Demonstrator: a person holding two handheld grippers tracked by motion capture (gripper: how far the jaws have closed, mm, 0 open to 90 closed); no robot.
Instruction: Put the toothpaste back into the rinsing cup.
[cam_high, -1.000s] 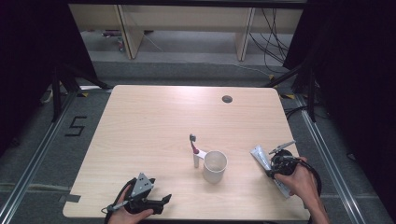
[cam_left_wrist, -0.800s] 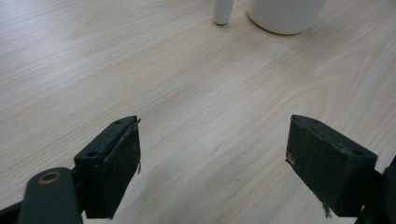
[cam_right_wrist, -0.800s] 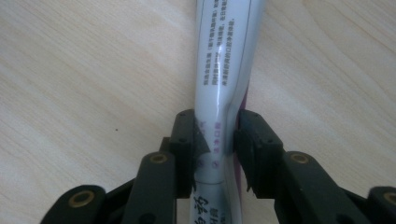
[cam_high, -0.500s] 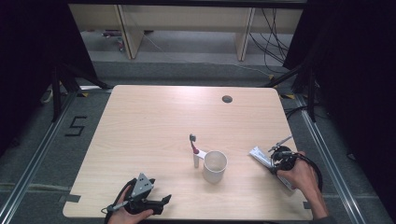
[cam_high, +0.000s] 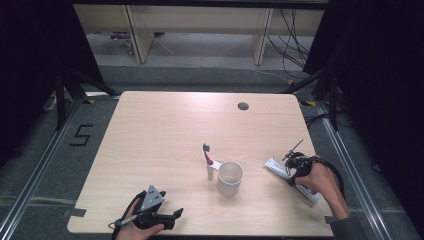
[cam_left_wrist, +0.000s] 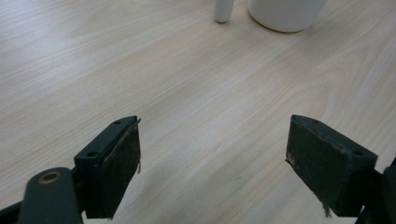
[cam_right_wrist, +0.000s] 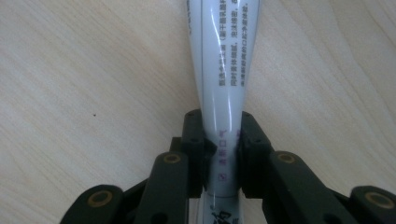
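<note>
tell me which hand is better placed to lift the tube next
Right. The right gripper has just closed its jaws on the tube, pads pressing both sides. The left gripper stands open over bare table, on the far side of the cup.

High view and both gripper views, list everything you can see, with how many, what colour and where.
table: one, light wood, centre of the high view
cable hole: one, dark, far right part of the tabletop
cup: one, white, upright near the middle of the table
toothbrush: one, white handle with red, just left of the cup
toothpaste tube: one, white with dark print, lying flat at the table's right side, gripped by the right gripper
floor marking: one, black figure 5, left of the table
left gripper: one, black, jaws apart over bare wood, near edge
right gripper: one, black, jaws just closed onto the tube
</note>
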